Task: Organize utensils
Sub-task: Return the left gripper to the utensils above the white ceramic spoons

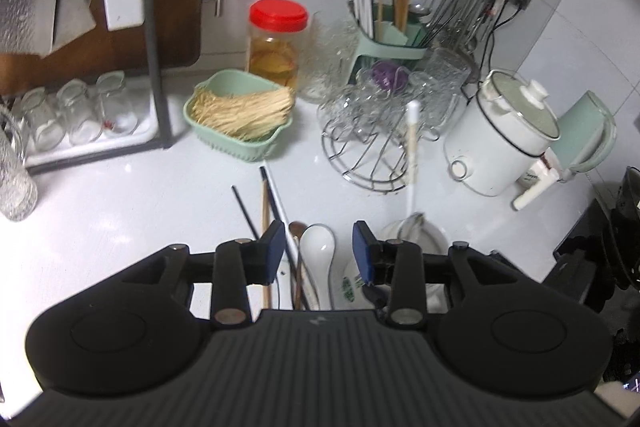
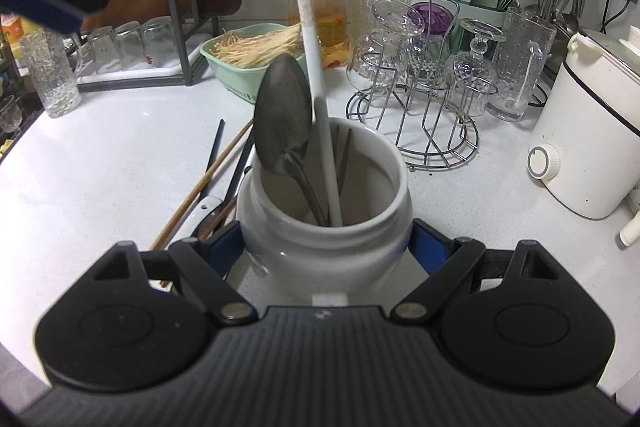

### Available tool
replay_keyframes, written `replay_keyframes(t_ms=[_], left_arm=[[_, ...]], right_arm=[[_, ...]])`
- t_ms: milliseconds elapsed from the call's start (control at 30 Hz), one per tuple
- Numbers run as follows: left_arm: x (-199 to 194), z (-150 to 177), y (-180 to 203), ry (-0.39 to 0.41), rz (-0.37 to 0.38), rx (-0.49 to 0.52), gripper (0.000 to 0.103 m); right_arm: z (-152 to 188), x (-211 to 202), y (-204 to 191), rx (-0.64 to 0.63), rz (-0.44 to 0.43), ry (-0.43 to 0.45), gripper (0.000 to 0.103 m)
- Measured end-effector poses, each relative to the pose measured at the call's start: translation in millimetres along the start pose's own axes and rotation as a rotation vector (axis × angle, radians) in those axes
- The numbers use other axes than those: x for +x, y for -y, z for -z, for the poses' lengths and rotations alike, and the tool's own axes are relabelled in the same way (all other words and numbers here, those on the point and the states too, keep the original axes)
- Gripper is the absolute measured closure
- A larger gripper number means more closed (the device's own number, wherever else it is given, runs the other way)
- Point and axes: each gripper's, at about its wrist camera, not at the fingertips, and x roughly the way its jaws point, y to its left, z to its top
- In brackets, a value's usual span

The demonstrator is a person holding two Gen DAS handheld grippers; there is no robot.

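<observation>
My right gripper (image 2: 326,251) is shut on a white ceramic jar (image 2: 320,243) that stands on the white counter. The jar holds a metal spoon (image 2: 282,115), a long white utensil (image 2: 310,39) and dark chopsticks. In the left wrist view my left gripper (image 1: 319,251) is open and empty, just above a white ceramic spoon (image 1: 318,251) lying on the counter. Loose chopsticks (image 1: 266,199) and a brown spoon (image 1: 297,229) lie beside it. The jar (image 1: 416,235) shows just right of the left gripper. The loose chopsticks (image 2: 208,179) lie left of the jar.
A green basket of sticks (image 1: 240,115), a red-lidded jar (image 1: 278,43), a wire rack of glasses (image 1: 380,131), a green utensil holder (image 1: 384,39) and a white cooker (image 1: 500,135) stand behind. A dish rack with glasses (image 1: 80,115) is at left.
</observation>
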Motion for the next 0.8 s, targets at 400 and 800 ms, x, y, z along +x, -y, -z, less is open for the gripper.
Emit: replay_keyframes(t_ms=[400,800], left_arm=[[35.9,36.9,-21.7,-0.078,-0.032,-0.024,0.060],[73.8,93.7,-25.6,-0.159,0.009,-0.001,0.054]], right_arm=[[4.0,-3.9,7.3,0.012,0.009,0.001,0.013],[0.4,-3.3,8.6,-0.001,-0.001,-0.021,0.013]])
